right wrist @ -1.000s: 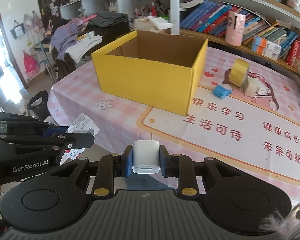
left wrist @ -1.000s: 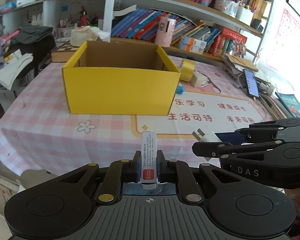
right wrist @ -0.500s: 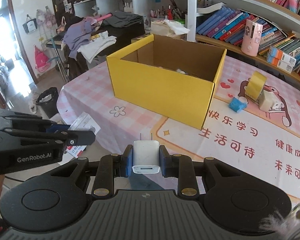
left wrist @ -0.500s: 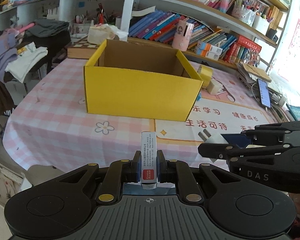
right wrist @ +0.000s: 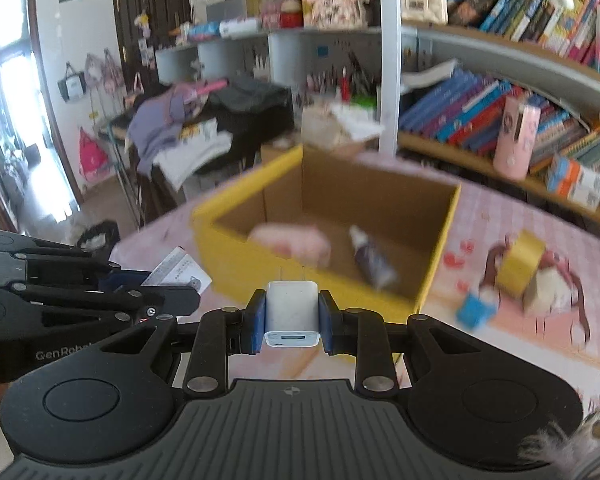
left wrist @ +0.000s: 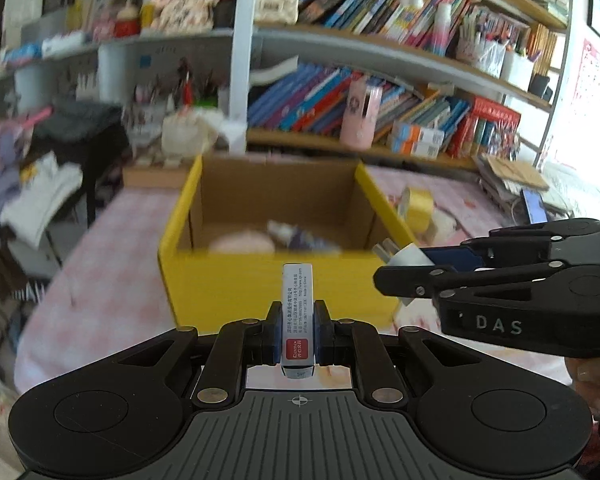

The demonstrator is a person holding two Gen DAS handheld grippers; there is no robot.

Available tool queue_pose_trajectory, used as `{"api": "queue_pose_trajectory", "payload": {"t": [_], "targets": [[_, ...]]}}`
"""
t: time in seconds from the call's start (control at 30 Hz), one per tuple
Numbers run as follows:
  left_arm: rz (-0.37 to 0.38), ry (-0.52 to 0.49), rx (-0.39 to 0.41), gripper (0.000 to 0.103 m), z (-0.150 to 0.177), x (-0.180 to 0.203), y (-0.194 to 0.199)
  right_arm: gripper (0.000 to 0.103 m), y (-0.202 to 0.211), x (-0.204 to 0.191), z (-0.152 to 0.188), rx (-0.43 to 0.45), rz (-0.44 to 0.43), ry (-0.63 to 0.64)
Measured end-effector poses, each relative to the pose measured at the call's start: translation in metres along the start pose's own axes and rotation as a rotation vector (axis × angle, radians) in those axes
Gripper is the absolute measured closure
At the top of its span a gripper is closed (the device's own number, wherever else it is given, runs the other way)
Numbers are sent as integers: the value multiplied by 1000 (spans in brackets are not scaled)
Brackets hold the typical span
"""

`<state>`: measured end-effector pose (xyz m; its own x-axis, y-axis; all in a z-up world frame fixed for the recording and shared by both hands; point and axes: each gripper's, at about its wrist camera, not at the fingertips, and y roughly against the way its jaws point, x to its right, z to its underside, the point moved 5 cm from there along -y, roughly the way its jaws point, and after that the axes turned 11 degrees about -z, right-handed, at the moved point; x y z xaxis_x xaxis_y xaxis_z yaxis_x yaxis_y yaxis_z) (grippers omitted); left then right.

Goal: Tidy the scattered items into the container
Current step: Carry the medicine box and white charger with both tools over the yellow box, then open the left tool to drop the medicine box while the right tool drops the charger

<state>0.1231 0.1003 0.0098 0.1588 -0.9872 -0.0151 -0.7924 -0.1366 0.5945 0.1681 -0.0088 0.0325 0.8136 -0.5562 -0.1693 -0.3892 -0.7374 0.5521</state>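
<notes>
**Left wrist and right wrist views: both hands loaded, box ahead**

Left wrist view shows your left gripper [left wrist: 298, 334] with its jaws closed tight on a slim staple box [left wrist: 297, 312], standing upright between the blue pads with its red label facing you. At 12 o'clock sits the yellow cardboard box [left wrist: 268, 280], open at the top, on the pink checked counter [left wrist: 100, 280]. Inside it lie a pink soft item [left wrist: 244, 242] and a small purple-and-white packet [left wrist: 300, 238], both blurred. At 3 o'clock your right gripper [left wrist: 400, 276] reaches in from the side, near the box's right front corner.

From the right wrist view, your right gripper [right wrist: 292, 316] has its jaws clamped on a white charger plug [right wrist: 292, 314], prongs pointing forward toward the box [right wrist: 340, 292]. Your left gripper [right wrist: 172, 292] comes in at 9 o'clock, its staple box [right wrist: 180, 270] showing above the fingers. At 3 o'clock, outside the box on the counter [right wrist: 500, 216], you have a yellow tape roll [right wrist: 520, 262], a white block [right wrist: 548, 296] just beside it and a small blue item [right wrist: 474, 312] near them.
</notes>
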Motion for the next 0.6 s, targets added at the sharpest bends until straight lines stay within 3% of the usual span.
{"api": "queue_pose_trajectory", "payload": {"t": [0.27,0.6], "targets": [[6,-41,29,90,-42,1,-40,78,-32,29,-36,18,-2,27],[3,-122,-47,90,-77,-7,-118,78,-106,65,-40,-132,-5,75]]}}
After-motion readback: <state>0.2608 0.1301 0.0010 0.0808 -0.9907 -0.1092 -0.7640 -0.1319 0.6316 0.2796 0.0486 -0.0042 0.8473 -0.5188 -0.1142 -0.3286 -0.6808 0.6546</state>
